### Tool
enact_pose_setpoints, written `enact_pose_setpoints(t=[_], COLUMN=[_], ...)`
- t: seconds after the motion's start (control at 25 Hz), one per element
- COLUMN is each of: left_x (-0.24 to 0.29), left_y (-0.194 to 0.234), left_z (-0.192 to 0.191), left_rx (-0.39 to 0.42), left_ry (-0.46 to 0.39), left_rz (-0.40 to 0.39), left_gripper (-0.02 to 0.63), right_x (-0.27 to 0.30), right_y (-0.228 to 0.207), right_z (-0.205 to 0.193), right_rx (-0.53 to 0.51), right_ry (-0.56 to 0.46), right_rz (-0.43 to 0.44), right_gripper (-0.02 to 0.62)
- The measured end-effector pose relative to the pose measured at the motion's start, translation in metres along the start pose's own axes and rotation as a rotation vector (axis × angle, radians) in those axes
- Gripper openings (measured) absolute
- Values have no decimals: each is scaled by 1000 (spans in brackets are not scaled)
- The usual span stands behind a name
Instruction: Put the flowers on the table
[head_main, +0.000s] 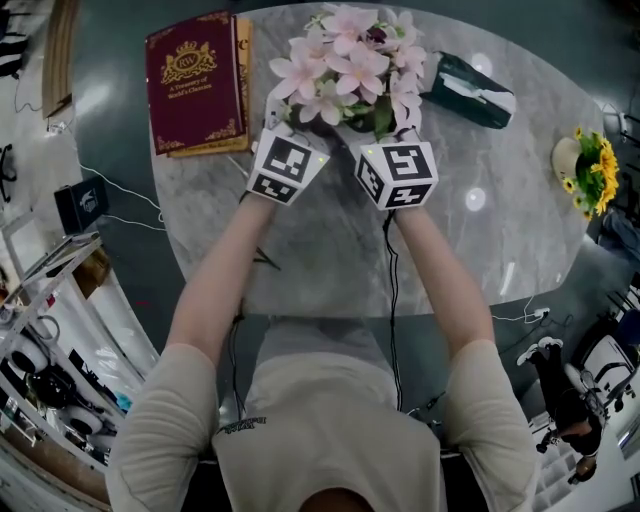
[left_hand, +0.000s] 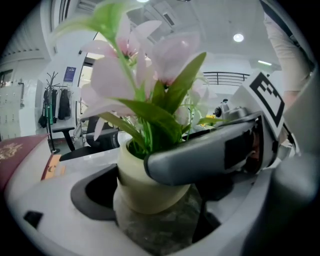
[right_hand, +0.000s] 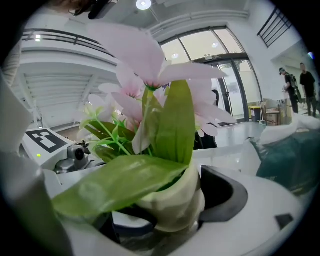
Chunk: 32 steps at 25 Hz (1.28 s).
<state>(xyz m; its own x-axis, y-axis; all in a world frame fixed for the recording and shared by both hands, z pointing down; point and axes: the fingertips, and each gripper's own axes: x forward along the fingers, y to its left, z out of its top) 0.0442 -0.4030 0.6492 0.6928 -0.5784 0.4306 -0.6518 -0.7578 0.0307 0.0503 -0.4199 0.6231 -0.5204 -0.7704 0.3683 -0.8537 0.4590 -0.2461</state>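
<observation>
A cream pot (left_hand: 145, 185) of pink flowers (head_main: 350, 65) with green leaves stands at the far middle of the grey marble table (head_main: 330, 250). In the head view both grippers reach it side by side: my left gripper (head_main: 285, 125) from the left, my right gripper (head_main: 400, 125) from the right. In the left gripper view the pot fills the gap of my left gripper (left_hand: 155, 210), and a grey finger (left_hand: 200, 155) of the other gripper lies across its rim. In the right gripper view the pot (right_hand: 175, 205) is clasped by my right gripper (right_hand: 170, 215). Whether the pot's base touches the marble cannot be told.
A dark red book (head_main: 195, 80) lies at the table's far left. A dark green tissue pack (head_main: 468, 90) lies right of the flowers. A small pot of yellow sunflowers (head_main: 590, 170) stands at the right edge. Cables trail on the floor at the left.
</observation>
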Motion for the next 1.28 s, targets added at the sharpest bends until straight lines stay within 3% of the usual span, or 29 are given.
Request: enact_pose_setpoints(t=[0.52,0.8,1.04,1.28], left_x=[-3,-11,-27,-52], left_y=[3,1,3,4], left_z=[-2,-3,5,26], left_rx=[-18,-40,-47,-31], left_ry=[-8,-20,-67,-122], left_rz=[27,28,55,78], left_gripper=[459,459,459,459], right_x=[0,-5,-16,-47], right_y=[2,10,9,18], right_z=[1,8,13,44], right_rx=[-7,-108,-57,-100], right_ry=[-28,-47,-53,-100], right_rz=[3,-11,-13,-30], right_gripper=[506,508,508,508])
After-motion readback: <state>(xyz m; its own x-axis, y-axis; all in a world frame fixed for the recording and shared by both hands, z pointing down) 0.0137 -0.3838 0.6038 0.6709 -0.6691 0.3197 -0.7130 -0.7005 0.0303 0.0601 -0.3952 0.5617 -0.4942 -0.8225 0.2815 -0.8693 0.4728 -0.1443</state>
